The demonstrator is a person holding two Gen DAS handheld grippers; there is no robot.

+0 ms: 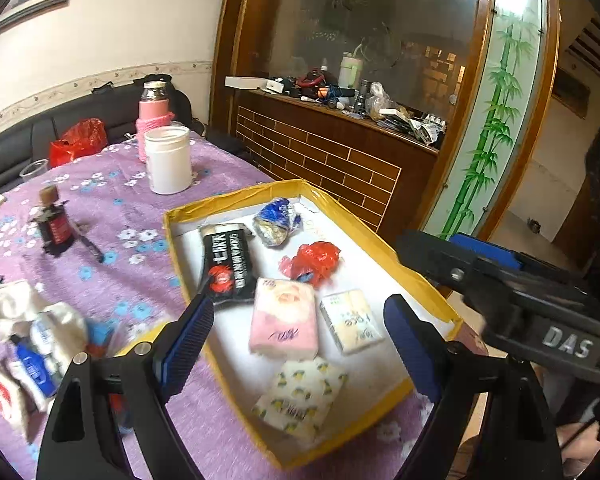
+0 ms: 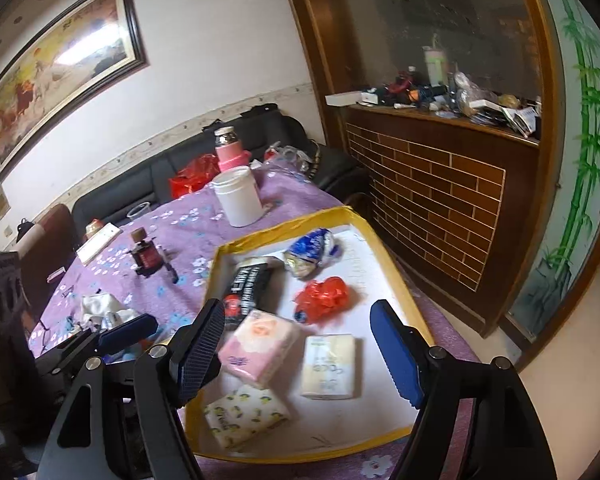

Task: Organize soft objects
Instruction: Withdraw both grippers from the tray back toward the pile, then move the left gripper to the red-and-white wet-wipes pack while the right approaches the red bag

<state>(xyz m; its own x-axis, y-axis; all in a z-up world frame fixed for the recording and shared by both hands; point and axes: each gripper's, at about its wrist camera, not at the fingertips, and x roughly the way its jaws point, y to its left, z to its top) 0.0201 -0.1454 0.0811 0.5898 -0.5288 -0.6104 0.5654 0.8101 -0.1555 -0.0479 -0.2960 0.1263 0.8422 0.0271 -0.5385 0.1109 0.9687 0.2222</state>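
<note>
A yellow-rimmed box lies on the purple tablecloth. In it are a pink tissue pack, a cream pack, a lemon-print pack, a black pack, a red plastic bag and a blue-white bag. My left gripper is open and empty above the box's near end. My right gripper is open and empty over the packs. A pile of soft pouches lies left of the box.
A white jar, a pink bottle and a small dark bottle stand on the table. A black sofa with a red bag is behind. A wooden brick-pattern cabinet stands right of the table.
</note>
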